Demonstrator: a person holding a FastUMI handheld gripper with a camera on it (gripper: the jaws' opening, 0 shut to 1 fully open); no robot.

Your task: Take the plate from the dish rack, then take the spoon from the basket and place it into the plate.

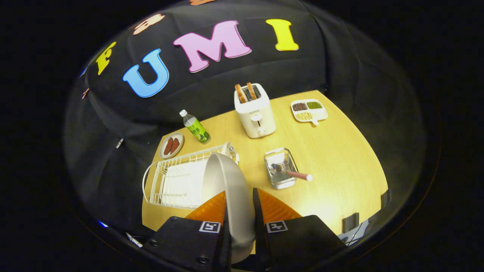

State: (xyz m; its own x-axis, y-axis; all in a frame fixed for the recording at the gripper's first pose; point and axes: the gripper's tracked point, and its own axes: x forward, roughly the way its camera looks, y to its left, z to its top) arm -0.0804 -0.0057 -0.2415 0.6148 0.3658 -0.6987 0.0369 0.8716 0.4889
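The plate (230, 181) is held on its edge between the two fingers (217, 211) of the tool (239, 206). Both fingers are pressed on the plate, one on each side, so the tool is closed on it. The plate is seen standing up, near the right end of the white dish rack (170, 181). It cannot be told if the plate touches the rack.

To the right of the plate, a small clear basket (280, 168) is set on the table (340, 158). The spoon (293, 173) is laid in the basket, and its handle is stuck out over the right side.

Farther away, a white toaster (254, 111) is seen with two slices of bread in its slots. To the right of the toaster, a white tray (309, 110) with three parts is filled with small foods. To the left of the toaster, a green bottle (194, 126) is stood on the table. Beside it, a small dish (171, 145) with brown pieces is placed at the far end of the rack.
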